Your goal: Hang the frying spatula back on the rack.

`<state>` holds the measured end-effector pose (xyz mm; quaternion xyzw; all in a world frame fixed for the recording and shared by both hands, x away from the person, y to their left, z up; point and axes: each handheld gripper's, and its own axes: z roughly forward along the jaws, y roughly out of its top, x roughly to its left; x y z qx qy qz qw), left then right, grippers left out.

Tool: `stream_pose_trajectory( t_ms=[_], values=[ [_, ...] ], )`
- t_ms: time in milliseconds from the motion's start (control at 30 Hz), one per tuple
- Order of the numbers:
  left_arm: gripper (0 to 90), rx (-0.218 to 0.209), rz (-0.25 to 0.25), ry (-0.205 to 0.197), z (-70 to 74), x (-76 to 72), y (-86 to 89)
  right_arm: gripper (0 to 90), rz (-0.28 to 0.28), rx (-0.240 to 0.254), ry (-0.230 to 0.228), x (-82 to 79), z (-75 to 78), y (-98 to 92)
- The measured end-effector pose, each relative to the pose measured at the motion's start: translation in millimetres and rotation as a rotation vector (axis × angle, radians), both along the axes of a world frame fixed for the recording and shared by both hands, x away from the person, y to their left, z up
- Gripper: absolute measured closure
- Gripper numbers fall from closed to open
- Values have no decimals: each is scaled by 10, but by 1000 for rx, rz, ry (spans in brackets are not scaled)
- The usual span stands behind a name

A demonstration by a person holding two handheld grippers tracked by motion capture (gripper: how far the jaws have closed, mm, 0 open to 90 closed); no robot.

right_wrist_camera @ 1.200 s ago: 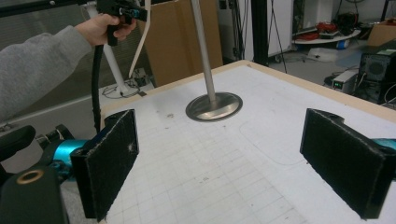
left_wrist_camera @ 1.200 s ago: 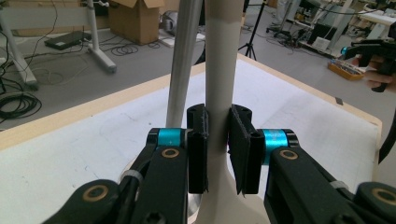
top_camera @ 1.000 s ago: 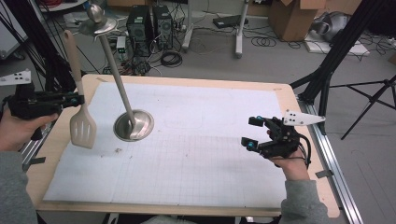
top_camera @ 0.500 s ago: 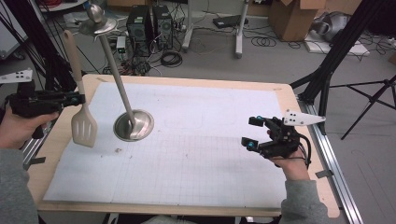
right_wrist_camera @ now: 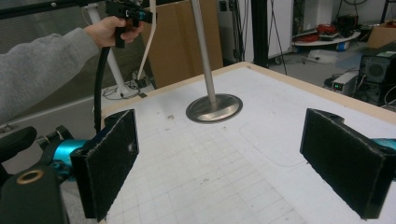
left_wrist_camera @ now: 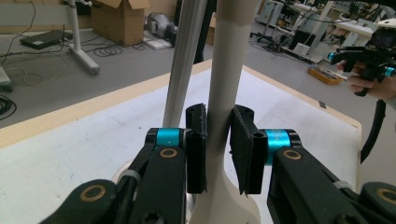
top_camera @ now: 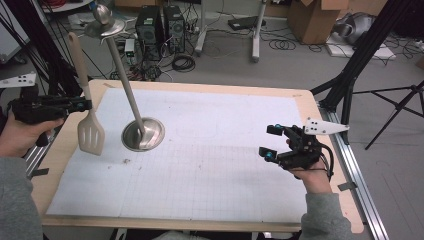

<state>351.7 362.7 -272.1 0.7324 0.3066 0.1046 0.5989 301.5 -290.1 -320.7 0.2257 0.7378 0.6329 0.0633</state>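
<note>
The left gripper (left_wrist_camera: 218,149) clamps its black pads on the upright cream spatula handle (left_wrist_camera: 226,88), a steel rod (left_wrist_camera: 183,65) rising just behind it above the white-covered bench (left_wrist_camera: 70,154), the other gripper (left_wrist_camera: 369,58) far off.

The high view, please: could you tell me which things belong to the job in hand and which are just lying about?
In the job:
- beige slotted plastic spatula, handle clamped in the left gripper
- steel stand with round base, beside the spatula
- right gripper, open over the mat

Lying about:
- black computer towers on the floor
- cardboard box
- black tripod legs
</note>
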Motion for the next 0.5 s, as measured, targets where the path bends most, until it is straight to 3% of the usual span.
stream_pose_trajectory(
  t_ms=[500],
  values=[
    [758, -3, -4, -9, -22, 50, -28, 106, -3, -4, 0, -7, -4, -9]
  ],
)
